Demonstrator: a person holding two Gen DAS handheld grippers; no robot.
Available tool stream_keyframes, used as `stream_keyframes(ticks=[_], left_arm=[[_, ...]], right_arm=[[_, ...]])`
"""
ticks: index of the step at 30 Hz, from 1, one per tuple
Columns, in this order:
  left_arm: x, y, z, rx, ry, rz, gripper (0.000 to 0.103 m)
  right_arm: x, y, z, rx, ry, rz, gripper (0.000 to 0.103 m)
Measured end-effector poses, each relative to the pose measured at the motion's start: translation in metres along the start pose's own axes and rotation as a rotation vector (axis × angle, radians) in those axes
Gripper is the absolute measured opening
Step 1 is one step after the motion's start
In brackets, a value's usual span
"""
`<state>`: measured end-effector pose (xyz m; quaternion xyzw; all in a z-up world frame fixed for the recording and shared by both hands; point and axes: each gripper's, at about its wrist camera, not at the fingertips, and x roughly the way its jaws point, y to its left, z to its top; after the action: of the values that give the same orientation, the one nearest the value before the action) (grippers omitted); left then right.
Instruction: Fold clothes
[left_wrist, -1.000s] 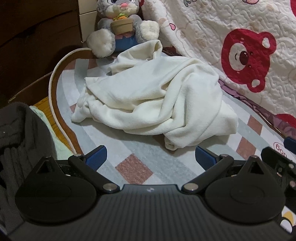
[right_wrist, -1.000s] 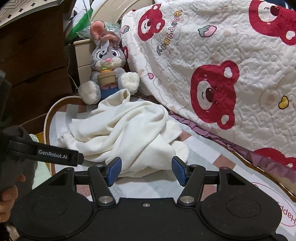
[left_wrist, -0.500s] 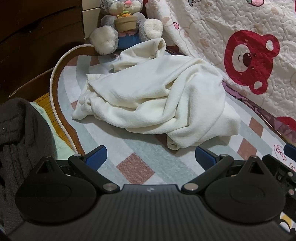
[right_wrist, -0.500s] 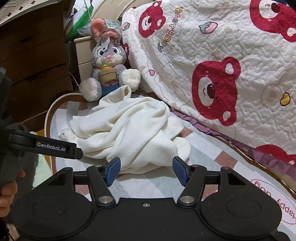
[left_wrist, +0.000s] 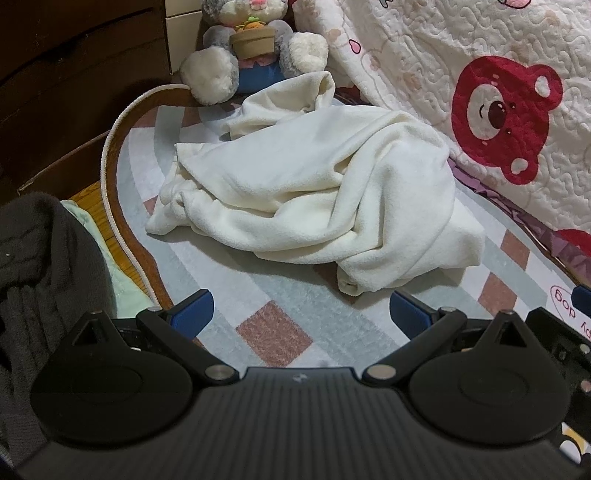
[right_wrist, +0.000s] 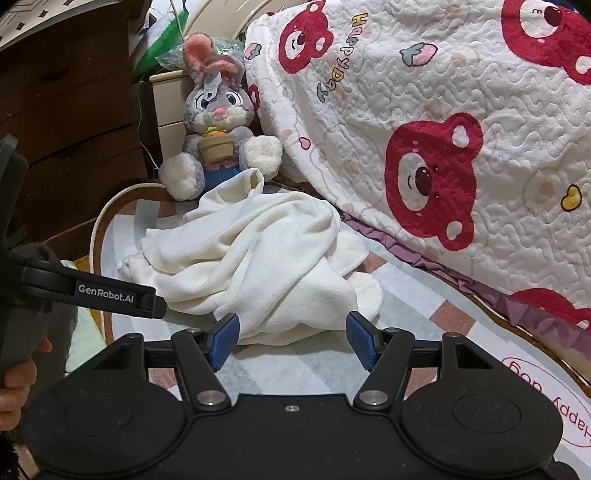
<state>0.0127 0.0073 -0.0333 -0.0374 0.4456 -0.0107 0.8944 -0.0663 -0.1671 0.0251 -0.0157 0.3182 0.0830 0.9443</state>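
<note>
A crumpled cream fleece garment lies in a heap on a checked rug, also seen from the right wrist. My left gripper hovers open just short of the heap's near edge, nothing between its blue pads. My right gripper is open too, its pads level with the heap's near fold and not pressing on it. One black finger of the left gripper reaches in from the left in the right wrist view, held by a hand.
A grey plush rabbit sits behind the garment. A quilt with red bears hangs along the right side. Dark wooden drawers stand at left. A dark knit garment and a pale green cloth lie off the rug's left edge.
The right gripper's pads stand slightly wider apart than a second ago. The garment and both hands have hardly shifted.
</note>
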Motion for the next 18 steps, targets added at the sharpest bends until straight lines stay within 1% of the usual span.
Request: stream_keyframes(ticks=[6,7,10,12,13,14,16,18], left_arm=[[0.004,0.002,-0.001,0.014,0.003,0.009,0.103],[0.005,0.002,-0.001,0.017,0.001,0.014,0.103],[0.010,0.005,-0.001,0.020,-0.029,0.040,0.103],[0.016,0.009,-0.001,0.022,-0.065,0.056,0.103],[0.019,0.012,0.000,0.024,-0.088,0.060,0.103],[0.022,0.017,0.001,0.023,-0.105,0.067,0.103],[0.029,0.026,0.003,0.017,-0.135,0.082,0.103],[0.036,0.040,0.009,-0.042,-0.143,0.078,0.102]], right_arm=[[0.005,-0.003,-0.001,0.006,0.012,0.003,0.070],[0.006,-0.004,-0.002,0.009,0.013,0.007,0.072],[0.016,-0.010,-0.006,0.001,0.013,0.049,0.089],[0.028,-0.014,-0.009,-0.018,0.009,0.084,0.090],[0.039,-0.018,-0.010,-0.015,0.027,0.083,0.090],[0.049,-0.024,-0.010,0.012,0.045,0.081,0.090],[0.063,-0.038,-0.011,0.129,0.057,0.102,0.090],[0.079,-0.054,-0.012,0.266,0.085,0.151,0.090]])
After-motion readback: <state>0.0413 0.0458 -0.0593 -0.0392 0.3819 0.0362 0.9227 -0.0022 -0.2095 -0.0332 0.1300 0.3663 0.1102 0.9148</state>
